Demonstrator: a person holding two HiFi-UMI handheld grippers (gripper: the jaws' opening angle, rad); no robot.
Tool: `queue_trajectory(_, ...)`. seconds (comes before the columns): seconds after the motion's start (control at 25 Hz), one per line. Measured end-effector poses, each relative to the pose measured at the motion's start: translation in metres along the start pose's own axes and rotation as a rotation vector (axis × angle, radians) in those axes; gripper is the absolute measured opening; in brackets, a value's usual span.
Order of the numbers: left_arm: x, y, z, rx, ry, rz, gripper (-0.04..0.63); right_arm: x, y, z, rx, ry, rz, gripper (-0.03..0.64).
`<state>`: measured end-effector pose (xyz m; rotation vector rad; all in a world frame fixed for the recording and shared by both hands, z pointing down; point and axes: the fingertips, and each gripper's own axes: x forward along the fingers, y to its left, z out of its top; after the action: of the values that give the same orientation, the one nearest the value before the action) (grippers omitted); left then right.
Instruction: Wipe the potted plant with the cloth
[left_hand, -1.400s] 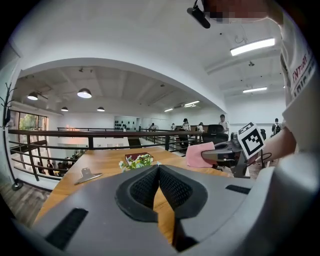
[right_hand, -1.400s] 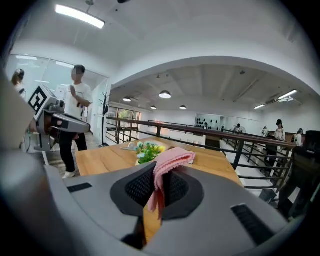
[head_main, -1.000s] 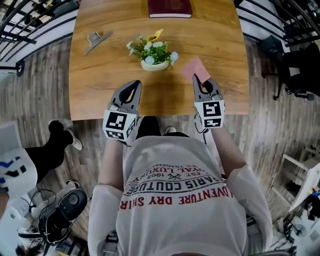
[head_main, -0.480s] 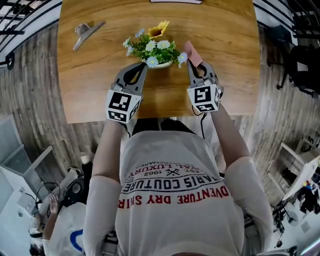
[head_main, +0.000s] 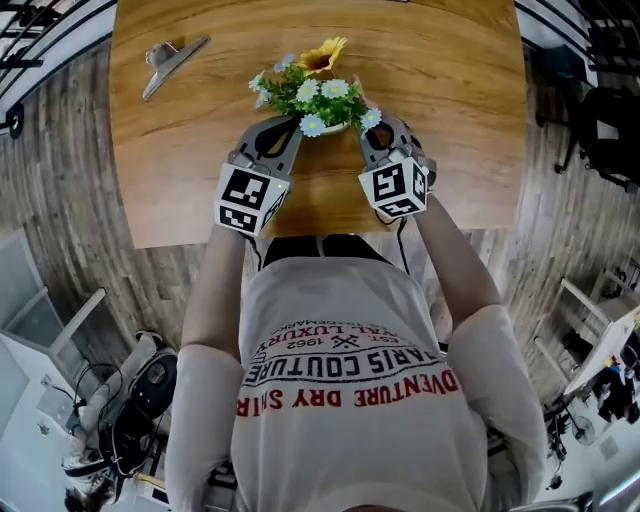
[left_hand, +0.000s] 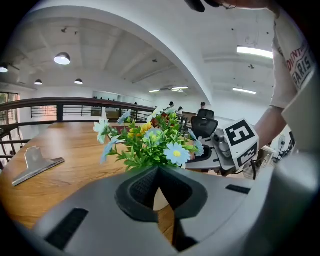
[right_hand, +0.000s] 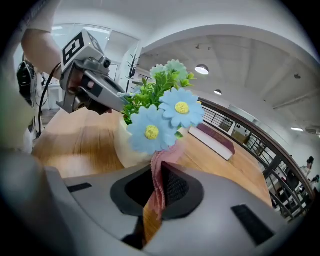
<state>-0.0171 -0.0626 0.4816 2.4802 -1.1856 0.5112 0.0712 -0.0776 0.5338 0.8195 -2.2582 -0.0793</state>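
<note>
The potted plant (head_main: 315, 92), with green leaves, blue and white daisies and a yellow bloom in a white pot (left_hand: 161, 197), stands on the wooden table (head_main: 440, 90). My left gripper (head_main: 283, 128) is shut and empty, its tips close to the pot's left side under the leaves (left_hand: 150, 145). My right gripper (head_main: 372, 135) is at the plant's right side, shut on a pink cloth (right_hand: 162, 167). The cloth rises from the jaws against a blue daisy (right_hand: 150, 131) and the pot (right_hand: 125, 147). In the head view the flowers hide most of the cloth.
A metal clip (head_main: 172, 60) lies at the table's far left. A dark red book (right_hand: 210, 137) lies beyond the plant. The table's near edge (head_main: 320, 235) runs just behind both grippers. Black railings and office chairs stand around the table.
Both grippers have moved forward and down from the table's near edge to either side of the plant. The pink cloth has gone from open tabletop to under the flowers.
</note>
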Motion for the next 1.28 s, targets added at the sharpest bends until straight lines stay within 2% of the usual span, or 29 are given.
queue_trajectory(0.28, 0.001, 0.000, 0.000, -0.014, 0.005, -0.051, 0.015, -0.002, 0.011, -0.001, -0.010, 0.015, 0.022, 0.035)
queue_trajectory(0.48, 0.004, -0.002, 0.001, 0.029, -0.014, -0.095, 0.015, -0.005, 0.026, -0.005, 0.071, 0.038, 0.036, 0.035)
queue_trajectory(0.56, 0.004, -0.002, 0.002, 0.035, -0.014, -0.116, 0.015, -0.006, 0.034, -0.004, 0.131, 0.041, 0.058, 0.035)
queue_trajectory(0.72, 0.005, -0.004, 0.002, 0.098, 0.000, -0.159, 0.015, -0.006, 0.049, 0.003, 0.246, 0.036, 0.089, 0.035)
queue_trajectory(0.92, 0.004, -0.006, 0.003, 0.091, -0.010, -0.212, 0.015, -0.002, 0.066, 0.017, 0.277, 0.033, 0.111, 0.035)
queue_trajectory(1.28, 0.003, -0.009, 0.002, 0.129, -0.024, -0.303, 0.015, 0.012, 0.094, 0.050, 0.323, 0.009, 0.152, 0.035)
